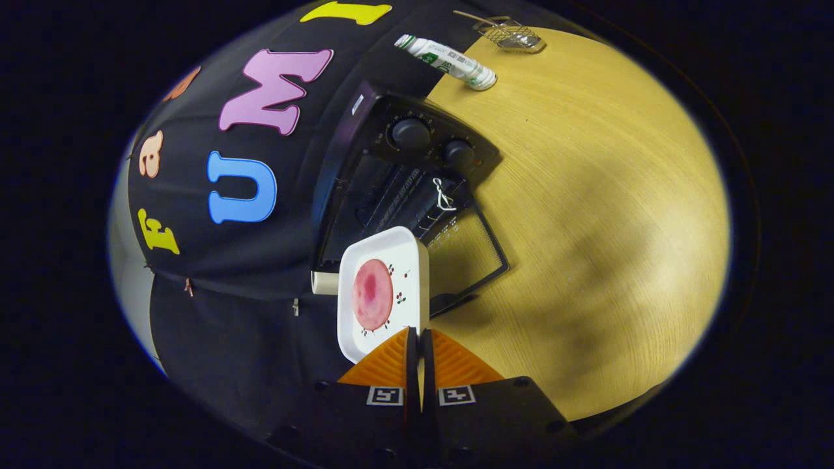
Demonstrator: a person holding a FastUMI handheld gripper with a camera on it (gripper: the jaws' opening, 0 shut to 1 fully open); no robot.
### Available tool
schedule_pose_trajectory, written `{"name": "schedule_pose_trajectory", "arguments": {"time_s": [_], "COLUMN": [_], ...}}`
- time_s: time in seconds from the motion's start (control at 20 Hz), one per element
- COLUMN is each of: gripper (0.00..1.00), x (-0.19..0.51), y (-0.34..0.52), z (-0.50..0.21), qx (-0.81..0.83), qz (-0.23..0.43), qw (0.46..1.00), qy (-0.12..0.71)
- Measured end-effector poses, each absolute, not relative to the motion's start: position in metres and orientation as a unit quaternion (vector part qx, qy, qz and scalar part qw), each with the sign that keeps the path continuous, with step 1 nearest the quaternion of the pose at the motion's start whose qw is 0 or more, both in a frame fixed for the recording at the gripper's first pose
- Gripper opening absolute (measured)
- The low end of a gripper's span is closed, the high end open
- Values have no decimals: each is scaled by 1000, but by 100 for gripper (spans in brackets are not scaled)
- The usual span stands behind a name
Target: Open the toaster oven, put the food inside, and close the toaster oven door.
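white square plate [384, 286] with round pink food [372, 294] pointing into open black toaster oven [397, 189], gripper [420, 348] fingers nearly closed, pinching plate's near rim

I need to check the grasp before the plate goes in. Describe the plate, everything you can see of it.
The plate is white, square with rounded corners and a raised rim, glossy like ceramic or plastic, with small cherry-like prints. A round pink slice of food lies flat on it. The gripper is shut on the near rim, holding the plate tilted on edge in this rolled view. It sits just ahead of the fingers, before the toaster oven, whose door is open.
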State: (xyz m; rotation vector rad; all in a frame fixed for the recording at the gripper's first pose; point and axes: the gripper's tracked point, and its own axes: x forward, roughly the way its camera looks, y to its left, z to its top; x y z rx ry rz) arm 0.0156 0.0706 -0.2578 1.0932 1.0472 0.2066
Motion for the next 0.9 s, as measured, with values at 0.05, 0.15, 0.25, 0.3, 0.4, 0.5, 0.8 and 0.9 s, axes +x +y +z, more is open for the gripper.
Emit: {"name": "schedule_pose_trajectory", "arguments": {"time_s": [0.05, 0.15, 0.25, 0.3, 0.4, 0.5, 0.8, 0.9], "gripper": [5, 5, 5, 5, 5, 5, 5, 5], "x": [22, 35, 51, 61, 78, 91, 122, 134], "y": [75, 83, 92, 95, 100, 107, 126, 130], "z": [-265, -274, -278, -277, -276, -279, -291, -292], "qx": [493, 496, 503, 507, 514, 516, 521, 527], "qz": [92, 84, 81, 80, 80, 75, 55, 47], "qw": [721, 717, 713, 713, 714, 717, 732, 738], "qy": [479, 483, 482, 478, 469, 463, 436, 418]}}
